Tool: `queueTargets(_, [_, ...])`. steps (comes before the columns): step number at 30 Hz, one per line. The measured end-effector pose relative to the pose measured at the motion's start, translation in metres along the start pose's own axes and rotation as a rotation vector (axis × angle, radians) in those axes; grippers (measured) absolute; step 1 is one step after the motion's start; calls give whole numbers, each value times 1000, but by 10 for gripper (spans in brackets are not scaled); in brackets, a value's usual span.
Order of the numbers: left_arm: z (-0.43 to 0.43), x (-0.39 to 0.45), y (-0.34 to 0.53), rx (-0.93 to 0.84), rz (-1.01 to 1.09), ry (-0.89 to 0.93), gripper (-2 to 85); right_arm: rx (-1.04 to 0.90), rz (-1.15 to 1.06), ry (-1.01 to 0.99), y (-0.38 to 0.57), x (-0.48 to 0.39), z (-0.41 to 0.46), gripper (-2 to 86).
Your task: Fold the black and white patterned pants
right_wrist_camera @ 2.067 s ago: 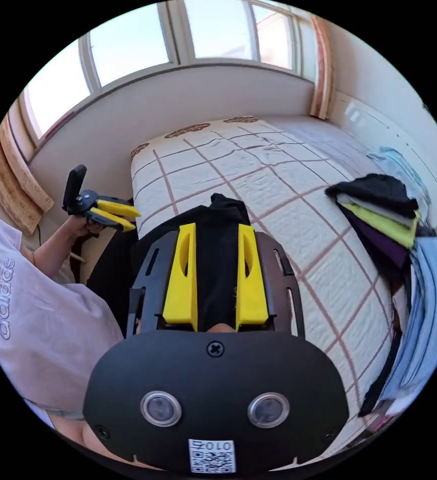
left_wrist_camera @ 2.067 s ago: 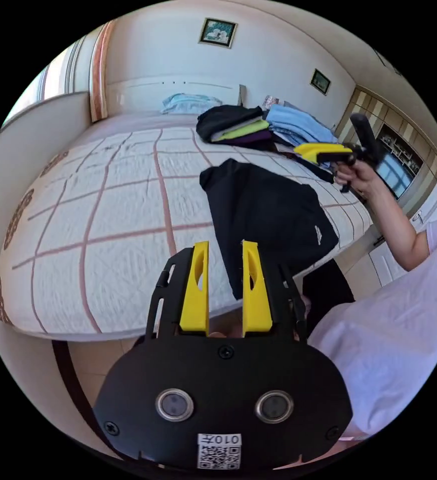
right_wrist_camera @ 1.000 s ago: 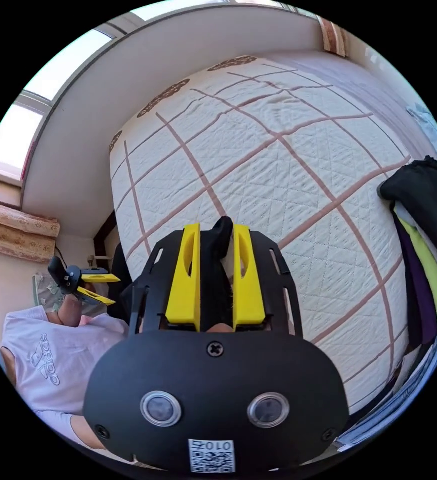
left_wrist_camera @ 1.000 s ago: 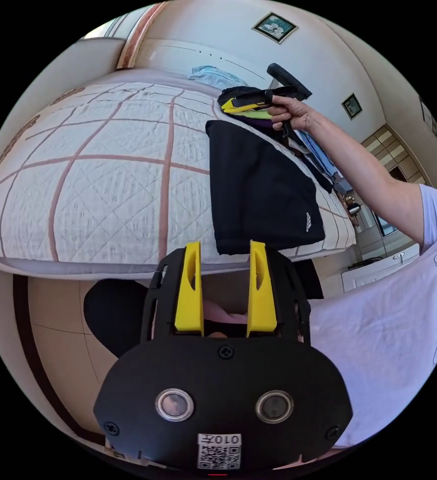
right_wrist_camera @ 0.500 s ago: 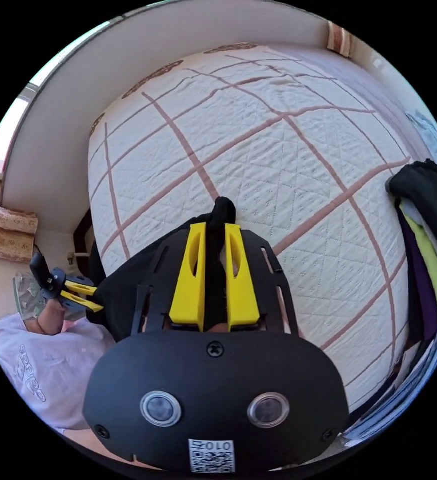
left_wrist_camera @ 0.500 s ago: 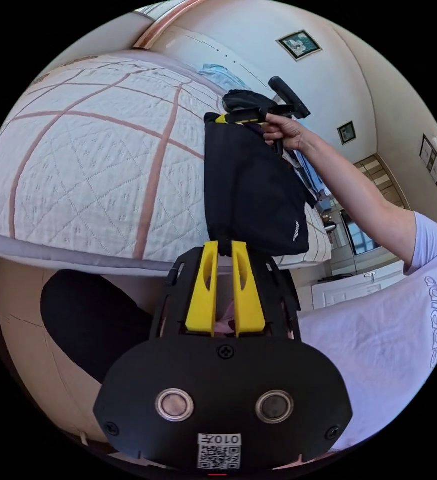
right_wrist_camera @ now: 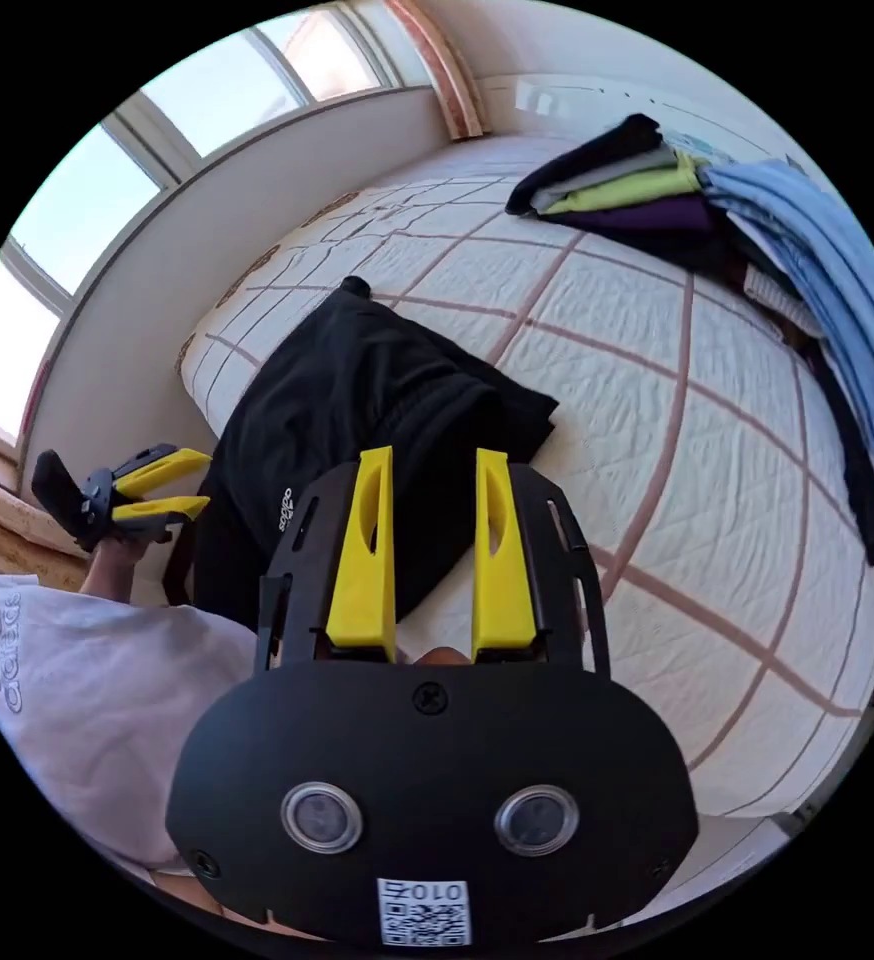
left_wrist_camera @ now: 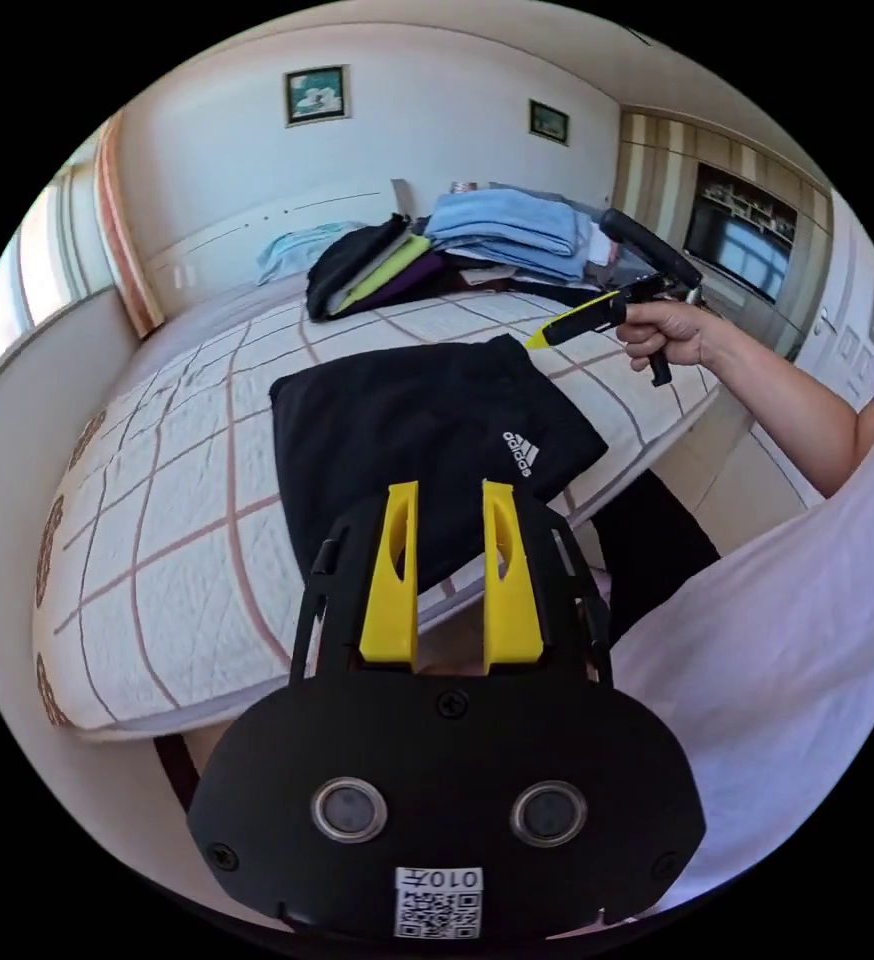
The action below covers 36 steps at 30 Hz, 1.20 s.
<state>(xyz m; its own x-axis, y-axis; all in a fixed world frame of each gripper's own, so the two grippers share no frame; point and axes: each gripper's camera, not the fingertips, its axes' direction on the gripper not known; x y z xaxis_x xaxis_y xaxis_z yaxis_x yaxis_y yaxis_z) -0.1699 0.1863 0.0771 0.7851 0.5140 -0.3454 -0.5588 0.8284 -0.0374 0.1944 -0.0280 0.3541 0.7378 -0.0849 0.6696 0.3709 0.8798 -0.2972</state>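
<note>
Black pants (left_wrist_camera: 417,440) lie folded at the near edge of the bed (left_wrist_camera: 177,500), both tools (left_wrist_camera: 451,570) (right_wrist_camera: 433,560) apart and empty; soft, limp, light cloth, best pinched at a folded corner.

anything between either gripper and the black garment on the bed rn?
Nothing visible. The folded black garment with the white logo lies flat on the quilted checked bedspread, with both the left gripper and the right gripper open above its near edge. The folded clothes stack sits apart.
</note>
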Motion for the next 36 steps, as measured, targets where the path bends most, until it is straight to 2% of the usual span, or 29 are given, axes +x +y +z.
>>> queueTargets(6, [53,80,-32,-71,216,-61,115,27,80,-33,15,24,3,135])
queueTargets(8, [57,87,-35,-78,194,-50,114,89,109,-34,22,34,-8,135])
queueTargets(11, [63,92,-37,-80,126,-5,113,47,131,-67,26,51,-1,131])
queueTargets(15, [64,107,-45,-66,121,6,109,91,134,-198,37,63,-2,90])
queueTargets(22, [58,130,-62,-59,137,58,106,105,83,-158,57,70,-38,49])
queueTargets(25, [57,142,-71,-52,146,70,106,68,125,-99,67,93,-21,53])
queueTargets(27, [65,151,-76,-59,142,86,107,38,153,-153,70,108,-8,65])
queueTargets(32, [67,181,-97,-22,204,96,110,100,113,-99,100,112,-48,120])
queueTargets(36, [98,204,-110,-69,255,112,113,75,182,-192,152,126,-55,133])
